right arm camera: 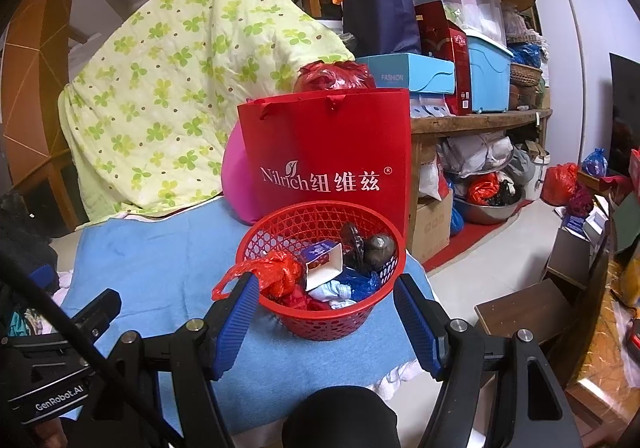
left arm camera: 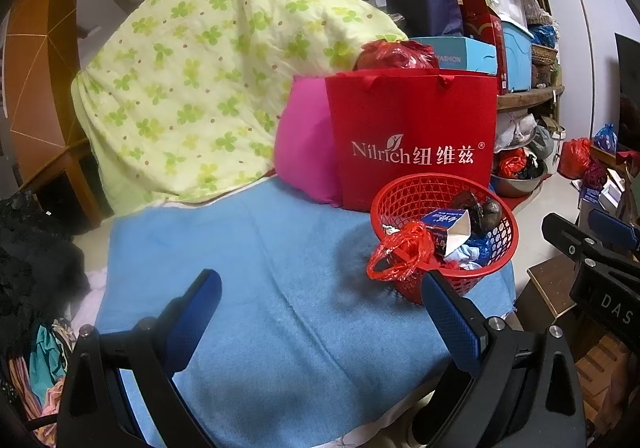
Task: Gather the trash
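Right wrist view shows the red basket at twelve o'clock already full of trash, towel seemingly clear, right gripper and left gripper both open, empty.

Basket on towel, trash inside; paper bag behind basket; cushion left of bag.

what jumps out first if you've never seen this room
The tall red paper bag with white lettering stands at the centre on the blue towel. Right in front of it sits a red mesh basket filled with trash, a red plastic bag spilling over its rim. Behind and to the left, a pale green clover-print quilt is draped high.
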The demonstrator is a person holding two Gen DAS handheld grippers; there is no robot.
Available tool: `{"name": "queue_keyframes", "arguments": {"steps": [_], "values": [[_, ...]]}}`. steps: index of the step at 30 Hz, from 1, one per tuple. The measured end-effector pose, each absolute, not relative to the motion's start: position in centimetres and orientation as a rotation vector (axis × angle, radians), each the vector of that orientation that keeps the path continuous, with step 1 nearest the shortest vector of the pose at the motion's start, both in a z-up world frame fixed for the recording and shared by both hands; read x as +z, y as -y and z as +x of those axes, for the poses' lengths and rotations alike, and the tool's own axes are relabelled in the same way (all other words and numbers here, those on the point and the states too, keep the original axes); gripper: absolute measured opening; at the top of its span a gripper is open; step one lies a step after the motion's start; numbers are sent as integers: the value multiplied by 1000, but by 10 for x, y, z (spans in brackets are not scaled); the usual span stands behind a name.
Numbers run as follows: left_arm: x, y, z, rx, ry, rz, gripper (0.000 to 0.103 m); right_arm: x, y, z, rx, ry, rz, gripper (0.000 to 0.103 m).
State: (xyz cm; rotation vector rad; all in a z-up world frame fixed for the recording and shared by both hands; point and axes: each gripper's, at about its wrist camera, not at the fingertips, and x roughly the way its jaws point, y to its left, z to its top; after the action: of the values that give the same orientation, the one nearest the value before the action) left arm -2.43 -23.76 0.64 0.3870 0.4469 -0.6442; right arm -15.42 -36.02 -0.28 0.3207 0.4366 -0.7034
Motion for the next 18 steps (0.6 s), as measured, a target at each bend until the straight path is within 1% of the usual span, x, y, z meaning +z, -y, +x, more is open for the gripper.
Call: {"name": "queue_keyframes", "arguments": {"steps": [18], "values": [[3, 261, -15, -682, -437, 408, 100, -10, 380, -142, -741, -444, 321, 73]]}}
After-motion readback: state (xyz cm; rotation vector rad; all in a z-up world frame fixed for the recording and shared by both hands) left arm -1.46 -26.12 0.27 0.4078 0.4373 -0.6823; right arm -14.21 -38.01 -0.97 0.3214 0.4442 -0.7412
